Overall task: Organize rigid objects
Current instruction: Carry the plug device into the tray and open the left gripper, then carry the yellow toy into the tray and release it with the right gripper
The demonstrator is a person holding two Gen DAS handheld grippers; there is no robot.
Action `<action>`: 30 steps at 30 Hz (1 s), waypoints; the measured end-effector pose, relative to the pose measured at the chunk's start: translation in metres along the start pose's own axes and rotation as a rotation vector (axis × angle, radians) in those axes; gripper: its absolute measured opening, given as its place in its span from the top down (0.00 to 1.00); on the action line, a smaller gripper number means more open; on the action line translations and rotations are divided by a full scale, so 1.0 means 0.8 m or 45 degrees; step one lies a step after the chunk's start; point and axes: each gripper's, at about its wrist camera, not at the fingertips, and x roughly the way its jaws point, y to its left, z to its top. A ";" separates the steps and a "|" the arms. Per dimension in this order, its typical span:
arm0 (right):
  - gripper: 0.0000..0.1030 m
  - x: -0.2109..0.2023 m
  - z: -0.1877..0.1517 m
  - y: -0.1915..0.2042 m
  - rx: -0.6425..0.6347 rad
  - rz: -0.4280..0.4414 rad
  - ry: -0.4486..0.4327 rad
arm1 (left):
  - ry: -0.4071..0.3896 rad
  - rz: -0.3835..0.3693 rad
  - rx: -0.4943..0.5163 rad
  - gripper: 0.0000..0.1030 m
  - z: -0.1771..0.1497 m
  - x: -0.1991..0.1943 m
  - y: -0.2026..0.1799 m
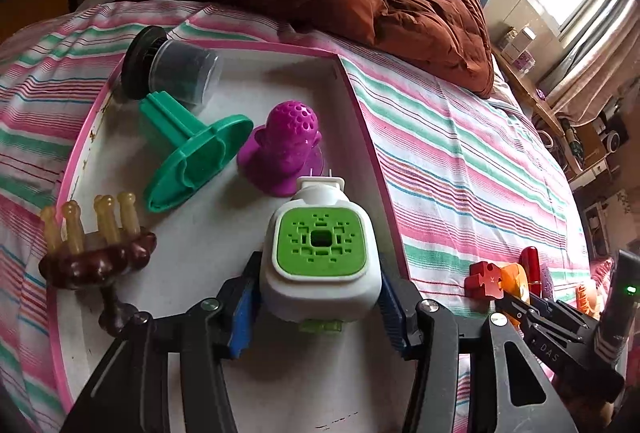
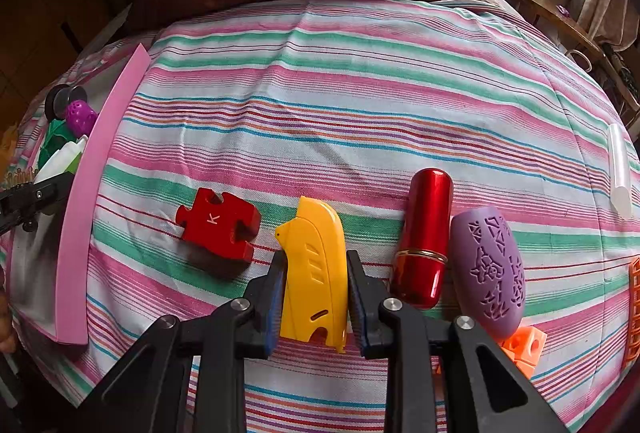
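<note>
While left claw (image 1: pixel 318 309) grips white-green plug-in unit (image 1: pixel 320 257) over pink-rimmed box (image 1: pixel 376 137), right claw (image 2: pixel 316 293) clamps yellow cutter (image 2: pixel 316 273)

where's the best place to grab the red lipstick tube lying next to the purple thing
Probably across the middle of the red lipstick tube, coming from above with the jaws spanning its round body. It lies flat on the striped sheet, and the purple embossed piece sits close against its right side, so one finger must slip into that narrow gap.

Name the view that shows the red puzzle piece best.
The right wrist view: the red puzzle piece lies whole on the striped sheet, its letter K readable. The left wrist view shows it small and distorted near the right edge.
</note>
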 end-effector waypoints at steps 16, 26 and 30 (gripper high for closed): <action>0.74 0.000 -0.001 0.009 -0.022 -0.023 -0.015 | -0.193 0.093 0.065 0.41 -0.079 -0.092 0.010; 0.74 0.001 -0.002 0.014 -0.041 -0.059 -0.034 | -0.238 0.182 0.125 0.41 -0.114 -0.115 0.014; 0.74 -0.001 -0.004 0.015 -0.051 -0.073 -0.039 | -0.257 0.192 0.138 0.38 -0.120 -0.121 0.013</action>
